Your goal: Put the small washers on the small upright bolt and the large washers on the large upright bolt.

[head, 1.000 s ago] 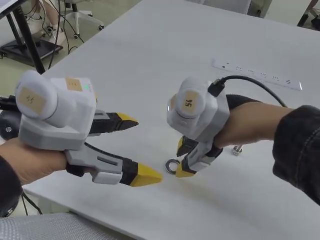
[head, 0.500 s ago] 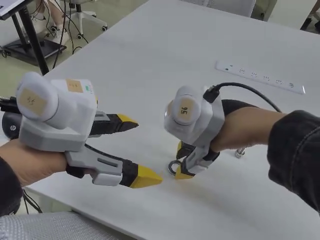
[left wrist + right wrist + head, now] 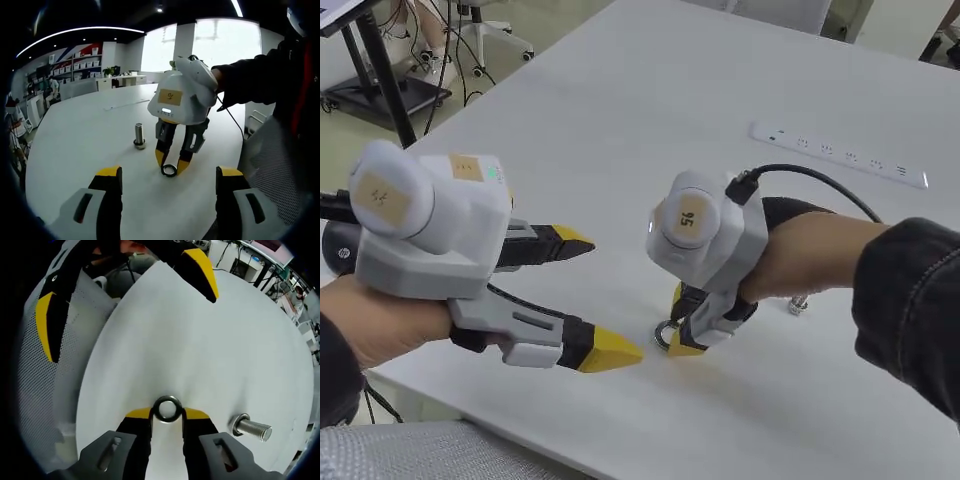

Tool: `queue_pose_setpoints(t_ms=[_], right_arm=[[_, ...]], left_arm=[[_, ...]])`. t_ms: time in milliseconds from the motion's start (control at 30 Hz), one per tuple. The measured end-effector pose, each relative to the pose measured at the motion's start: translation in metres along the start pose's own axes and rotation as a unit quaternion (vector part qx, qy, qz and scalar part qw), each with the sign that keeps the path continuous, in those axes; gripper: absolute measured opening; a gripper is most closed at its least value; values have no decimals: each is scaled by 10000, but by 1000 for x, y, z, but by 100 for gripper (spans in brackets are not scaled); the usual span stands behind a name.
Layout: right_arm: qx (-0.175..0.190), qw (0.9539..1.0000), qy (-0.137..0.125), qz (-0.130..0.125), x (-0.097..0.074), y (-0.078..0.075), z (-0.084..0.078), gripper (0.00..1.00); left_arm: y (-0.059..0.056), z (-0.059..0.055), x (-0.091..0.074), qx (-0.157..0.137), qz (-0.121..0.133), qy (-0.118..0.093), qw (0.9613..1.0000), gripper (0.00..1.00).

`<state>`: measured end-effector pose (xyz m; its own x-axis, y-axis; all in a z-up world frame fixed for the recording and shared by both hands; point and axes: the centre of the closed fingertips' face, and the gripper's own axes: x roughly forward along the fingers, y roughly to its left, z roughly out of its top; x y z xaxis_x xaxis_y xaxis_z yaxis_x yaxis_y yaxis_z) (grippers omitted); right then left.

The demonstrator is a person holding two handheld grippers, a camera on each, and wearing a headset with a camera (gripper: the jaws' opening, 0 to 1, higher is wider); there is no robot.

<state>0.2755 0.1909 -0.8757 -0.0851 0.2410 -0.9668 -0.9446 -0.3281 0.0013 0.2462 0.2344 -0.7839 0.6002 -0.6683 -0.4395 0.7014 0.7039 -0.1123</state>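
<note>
Near the bolt (image 3: 252,429), the right hand-held gripper (image 3: 166,414) pinches a washer (image 3: 167,399); it should lift level. The left hand-held gripper (image 3: 598,296) gapes wide.

The washer (image 3: 166,409) gleams as a ring of polished metal on the smooth, matt white tabletop (image 3: 650,110). The bolt (image 3: 251,428) is bright, threaded metal. The right gripper (image 3: 675,322) and left gripper (image 3: 608,297) wear smooth pale-grey plastic shells, with black jaws tipped in matt yellow. The sleeve (image 3: 910,300) is dark, denim-like cloth.
</note>
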Motion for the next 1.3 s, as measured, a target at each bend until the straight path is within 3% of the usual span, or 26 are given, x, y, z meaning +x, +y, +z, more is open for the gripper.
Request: queue_pose_setpoints(t_ms=[467, 1300], right_arm=[[91, 9999, 78, -22, -6, -5, -11, 23], [444, 9985, -27, -323, -58, -16, -29, 23]], left_arm=[[2, -2, 3, 2, -32, 42, 10000, 76], [6, 1, 19, 98, -217, 47, 9997, 76]])
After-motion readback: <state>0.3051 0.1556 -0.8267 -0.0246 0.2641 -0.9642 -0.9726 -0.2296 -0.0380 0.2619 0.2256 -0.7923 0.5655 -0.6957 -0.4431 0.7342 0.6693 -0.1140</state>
